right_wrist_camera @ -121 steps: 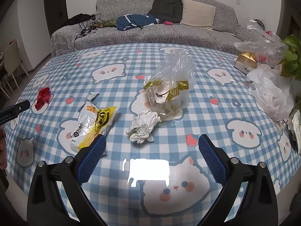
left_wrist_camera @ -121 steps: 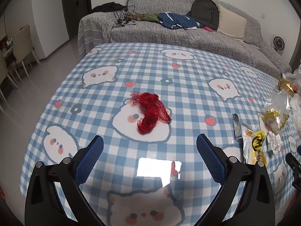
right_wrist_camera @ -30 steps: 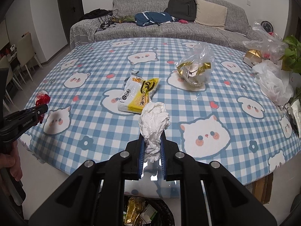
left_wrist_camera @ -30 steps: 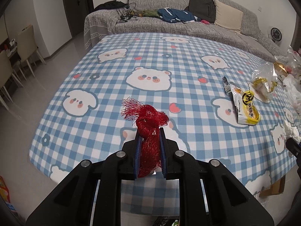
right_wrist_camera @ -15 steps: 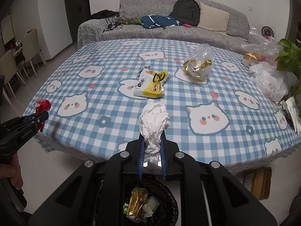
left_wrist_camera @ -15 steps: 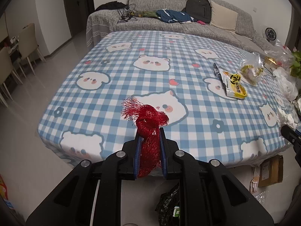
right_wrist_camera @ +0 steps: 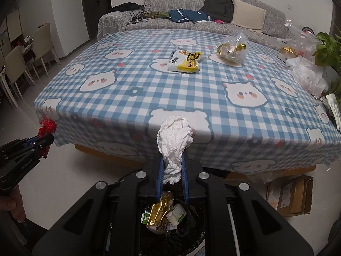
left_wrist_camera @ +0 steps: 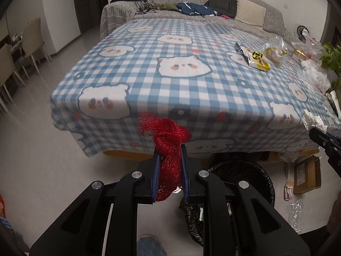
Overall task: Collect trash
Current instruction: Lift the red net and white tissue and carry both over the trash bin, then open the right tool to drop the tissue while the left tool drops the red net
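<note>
My left gripper point(left_wrist_camera: 170, 149) is shut on a red mesh net point(left_wrist_camera: 168, 147) and holds it in the air in front of the table edge. The black-lined trash bin point(left_wrist_camera: 245, 172) sits on the floor just to its right. My right gripper point(right_wrist_camera: 173, 155) is shut on a crumpled white tissue point(right_wrist_camera: 174, 143) directly above the trash bin point(right_wrist_camera: 170, 219), which holds wrappers. On the table lie a yellow snack packet point(right_wrist_camera: 186, 61) and a clear plastic bag point(right_wrist_camera: 233, 49) with gold wrappers. The left gripper with the net point(right_wrist_camera: 45, 128) shows at the left of the right wrist view.
The table point(right_wrist_camera: 149, 89) has a blue checked cloth with animal faces. White plastic bags point(right_wrist_camera: 309, 76) and a plant point(right_wrist_camera: 328, 47) are at its right edge. Cardboard boxes point(right_wrist_camera: 292, 194) lie on the floor under the right side. A sofa point(right_wrist_camera: 191, 21) stands behind, chairs point(right_wrist_camera: 17, 68) to the left.
Both grippers have pulled back off the table and lowered toward the floor, still holding the net and the tissue. The trash bin has come more fully into both views.
</note>
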`<state>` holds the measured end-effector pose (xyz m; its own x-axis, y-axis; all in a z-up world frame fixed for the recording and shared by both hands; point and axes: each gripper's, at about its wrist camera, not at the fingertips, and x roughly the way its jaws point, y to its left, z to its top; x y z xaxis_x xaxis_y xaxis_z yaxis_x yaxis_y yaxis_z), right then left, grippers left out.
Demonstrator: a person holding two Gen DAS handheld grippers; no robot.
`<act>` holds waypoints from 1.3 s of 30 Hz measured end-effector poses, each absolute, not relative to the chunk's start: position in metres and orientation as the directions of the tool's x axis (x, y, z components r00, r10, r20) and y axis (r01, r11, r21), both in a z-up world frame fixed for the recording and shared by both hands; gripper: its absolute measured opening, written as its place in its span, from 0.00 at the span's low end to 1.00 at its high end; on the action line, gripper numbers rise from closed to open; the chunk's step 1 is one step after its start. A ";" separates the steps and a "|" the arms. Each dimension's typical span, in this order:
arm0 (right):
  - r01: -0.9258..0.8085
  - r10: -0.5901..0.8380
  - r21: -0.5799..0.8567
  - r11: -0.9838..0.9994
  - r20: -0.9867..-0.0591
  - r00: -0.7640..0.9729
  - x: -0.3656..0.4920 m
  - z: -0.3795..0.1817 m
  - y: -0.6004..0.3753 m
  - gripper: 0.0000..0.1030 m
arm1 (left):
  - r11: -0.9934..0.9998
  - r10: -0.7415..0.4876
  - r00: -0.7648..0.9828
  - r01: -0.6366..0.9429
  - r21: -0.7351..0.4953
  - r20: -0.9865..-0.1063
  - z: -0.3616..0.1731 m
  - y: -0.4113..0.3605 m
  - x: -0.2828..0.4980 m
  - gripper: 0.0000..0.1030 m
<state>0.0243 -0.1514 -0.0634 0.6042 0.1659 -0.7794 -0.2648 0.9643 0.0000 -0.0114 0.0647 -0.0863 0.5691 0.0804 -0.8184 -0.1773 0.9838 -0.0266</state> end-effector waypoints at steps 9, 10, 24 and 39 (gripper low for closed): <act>-0.277 0.167 0.007 0.961 -0.812 0.559 -0.003 -0.102 -0.145 0.13 | 0.985 0.056 0.559 -0.165 -0.045 -0.827 -0.116 0.059 -0.041 0.16; -0.276 0.167 0.009 0.961 -0.815 0.555 -0.005 -0.107 -0.145 0.13 | 0.985 0.053 0.557 -0.163 -0.047 -0.829 -0.119 0.059 -0.043 0.16; -0.256 0.127 -0.008 0.967 -0.853 0.506 -0.021 -0.169 -0.142 0.13 | 0.986 0.049 0.528 -0.159 -0.042 -0.848 -0.164 0.059 -0.055 0.16; -0.268 0.121 -0.010 0.963 -0.877 0.466 -0.026 -0.207 -0.129 0.20 | 0.985 0.052 0.502 -0.168 -0.038 -0.863 -0.196 0.049 -0.058 0.16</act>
